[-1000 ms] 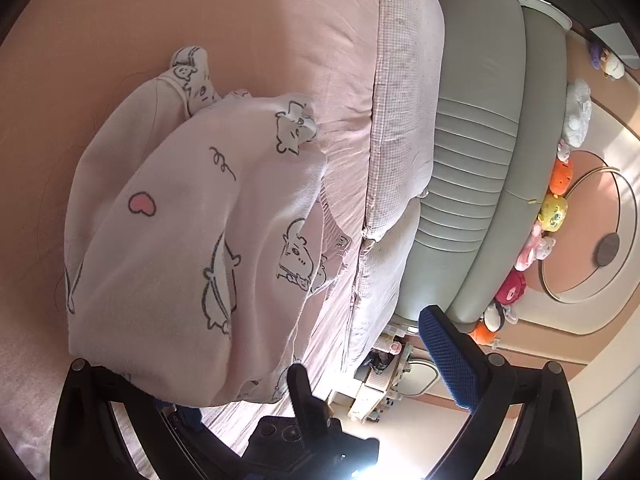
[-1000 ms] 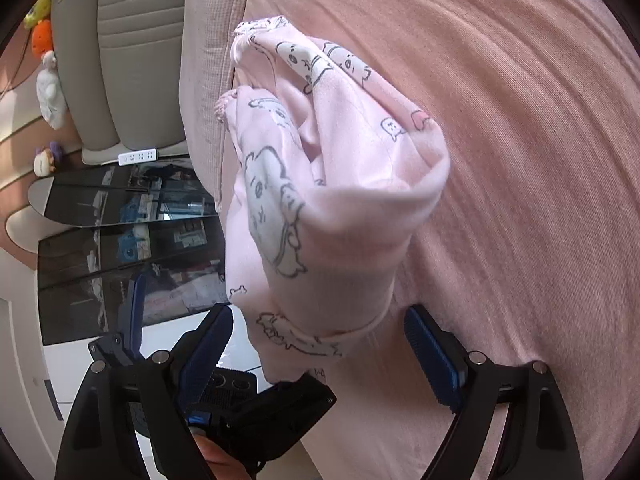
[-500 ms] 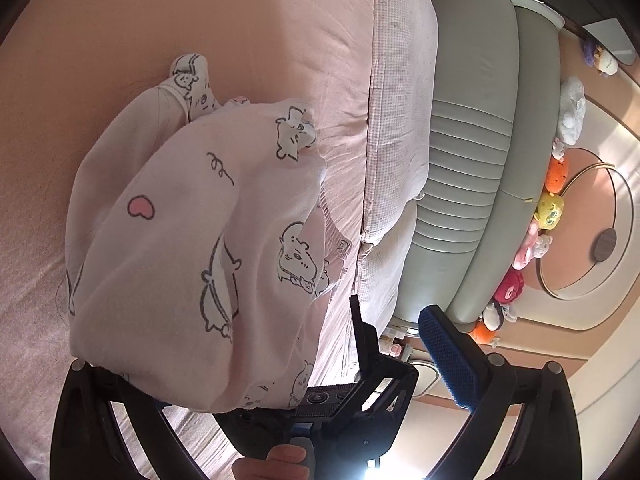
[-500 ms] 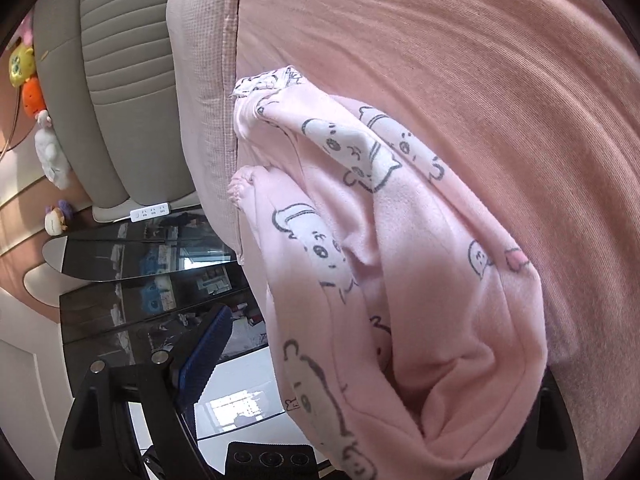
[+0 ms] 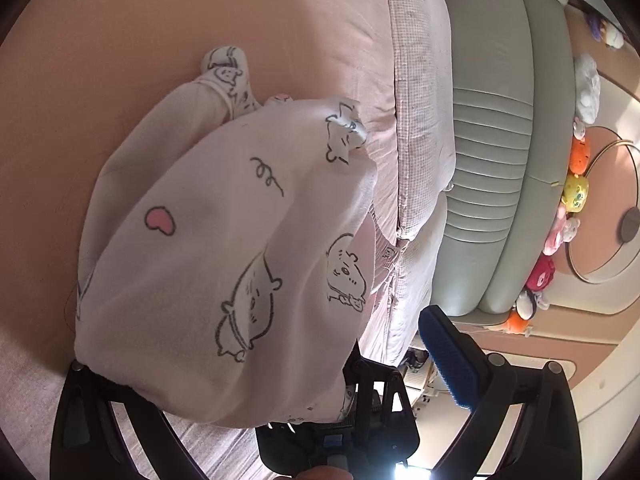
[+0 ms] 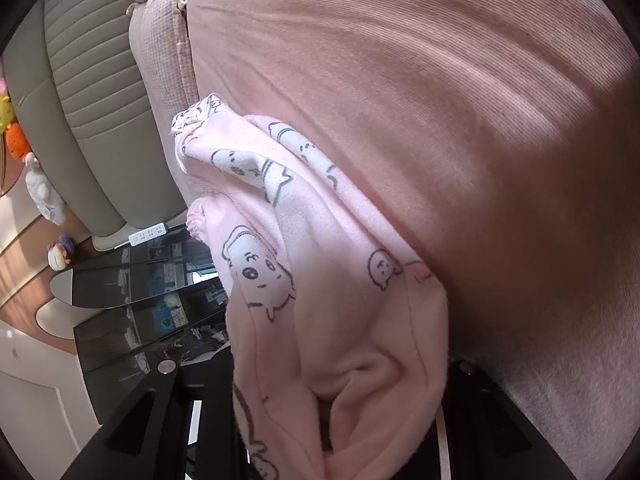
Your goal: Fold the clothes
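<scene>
A pink garment [image 5: 224,240] printed with cartoon animals and a heart lies bunched on the pink bed cover [image 5: 200,20]. My left gripper [image 5: 272,360] stands open at its near edge. Its blue-padded right finger [image 5: 448,360] is bare, and the cloth drapes over and hides the left finger. In the right wrist view the same garment [image 6: 320,280] fills the middle. My right gripper [image 6: 332,412] has its jaws closing on a puckered fold of that cloth, which hides the pads. The right gripper [image 5: 340,420] also shows under the garment's edge in the left wrist view.
The bed's side edge [image 5: 412,120] runs next to a grey padded headboard [image 5: 492,160]. Plush toys [image 5: 576,196] line a shelf beyond it. A dark glass table [image 6: 132,300] and a white power strip [image 6: 148,234] sit off the bed's edge.
The right gripper moved in under the garment, and its wide-open blue pads vanished into the cloth as the jaws closed on a fold. The left gripper barely moved.
</scene>
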A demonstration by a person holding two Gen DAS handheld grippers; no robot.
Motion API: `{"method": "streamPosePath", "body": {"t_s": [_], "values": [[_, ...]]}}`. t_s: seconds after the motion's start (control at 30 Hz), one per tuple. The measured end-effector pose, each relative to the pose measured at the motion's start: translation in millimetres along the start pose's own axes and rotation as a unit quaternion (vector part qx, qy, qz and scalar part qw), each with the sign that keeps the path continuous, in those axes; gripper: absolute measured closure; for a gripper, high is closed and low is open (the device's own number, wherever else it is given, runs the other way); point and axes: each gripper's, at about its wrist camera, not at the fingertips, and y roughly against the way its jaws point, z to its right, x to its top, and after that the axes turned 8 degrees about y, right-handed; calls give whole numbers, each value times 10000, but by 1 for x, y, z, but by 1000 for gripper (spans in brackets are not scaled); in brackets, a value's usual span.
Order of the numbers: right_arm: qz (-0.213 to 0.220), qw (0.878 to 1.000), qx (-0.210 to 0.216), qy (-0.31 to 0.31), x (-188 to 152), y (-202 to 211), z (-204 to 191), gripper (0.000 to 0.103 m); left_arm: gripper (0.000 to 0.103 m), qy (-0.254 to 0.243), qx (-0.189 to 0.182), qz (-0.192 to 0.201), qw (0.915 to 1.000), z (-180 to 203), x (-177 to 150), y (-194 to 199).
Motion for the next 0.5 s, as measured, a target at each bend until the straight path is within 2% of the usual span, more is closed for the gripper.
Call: {"method": "streamPosePath", "body": {"t_s": [0.17, 0.37, 0.4, 0.47, 0.5], "values": [[29, 10000, -3, -95, 0, -2, 1, 76, 0, 38, 75, -7, 10000, 1, 4, -5], [-68, 9999, 38, -98, 2, 1, 7, 77, 0, -249, 324, -70, 9991, 11, 5, -13], [-90, 9999, 42, -96, 2, 1, 8, 77, 4, -309, 376, -76, 9988, 13, 5, -14], [-100, 9999, 54, -86, 2, 0, 7, 77, 23, -405, 542, -70, 9977, 15, 5, -16], [-99, 9999, 61, -84, 2, 0, 7, 77, 40, -391, 657, -61, 9971, 13, 7, -17]]}}
